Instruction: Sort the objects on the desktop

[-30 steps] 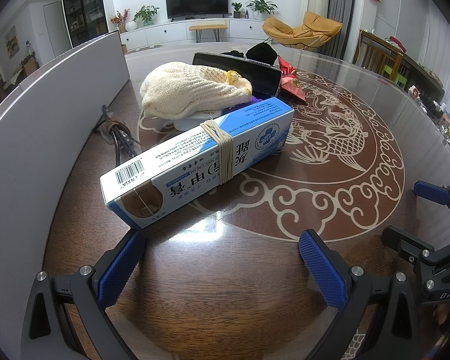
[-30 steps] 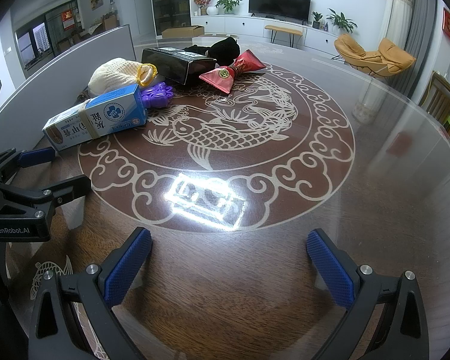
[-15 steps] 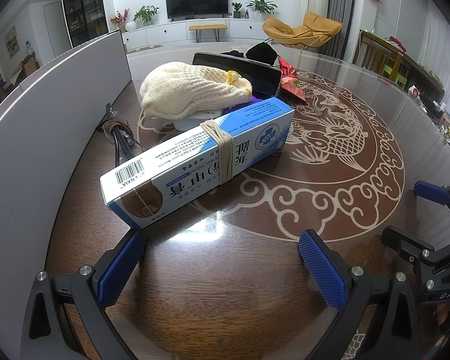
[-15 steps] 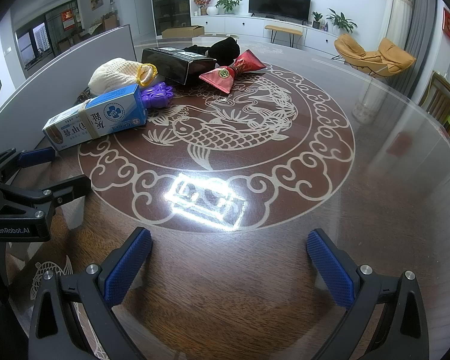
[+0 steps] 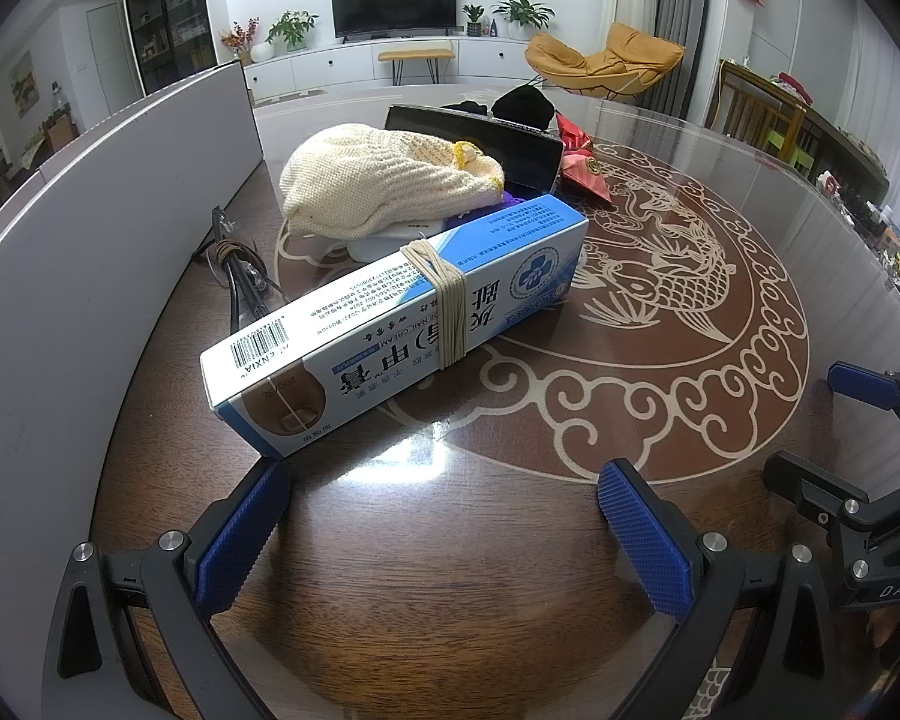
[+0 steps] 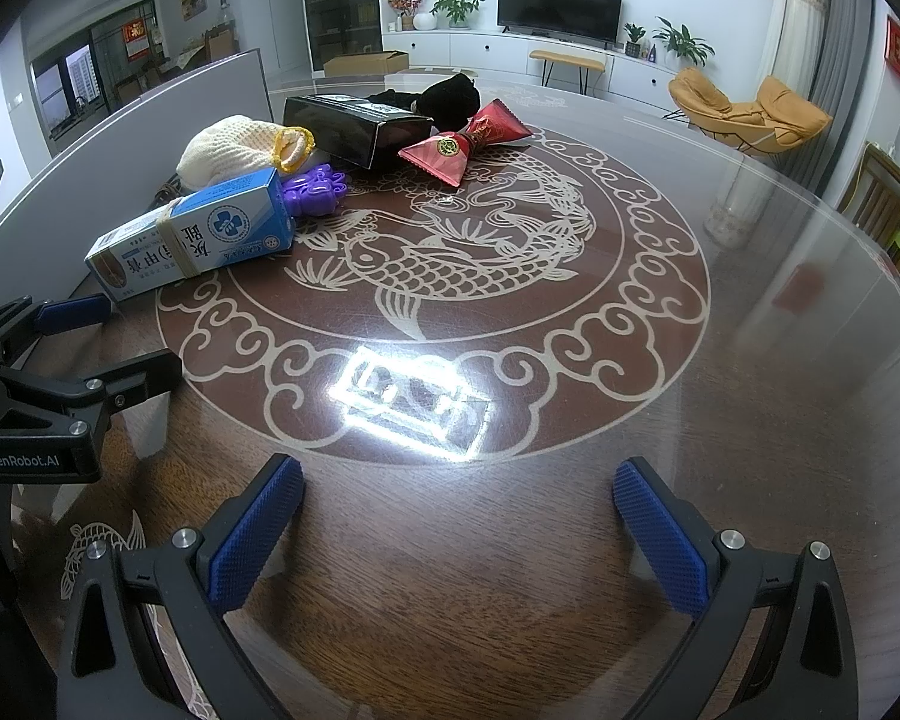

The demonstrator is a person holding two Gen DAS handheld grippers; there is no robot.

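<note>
— What are the two claws doing?

— The left gripper (image 5: 444, 534) hangs low over the table (image 5: 450, 600) with its jaws spread wide and nothing between them. The right gripper (image 6: 459, 534) is the same: jaws wide apart, empty, over bare wood near the bright reflection.

— Where is the box?

— The blue and white box (image 5: 390, 312) lies on its side just beyond the left gripper, its near end close to the left blue pad (image 5: 240, 534) but not touching it. A rubber band (image 5: 444, 300) wraps its middle. In the right view the box (image 6: 192, 234) sits far left, well apart from the right gripper.

— And the rest of the pile?

— Behind the box a cream knit pouch (image 5: 384, 180) rests on something white. A purple toy (image 6: 315, 189) lies at the box's far end. Farther back is a black box (image 6: 354, 126), then a black soft thing (image 6: 450, 96), and to the right a red packet (image 6: 468, 144). Glasses (image 5: 237, 270) lie left of the box, beside the grey panel (image 5: 90, 240).

— Do the grippers touch?

— No, they are side by side, apart.
</note>
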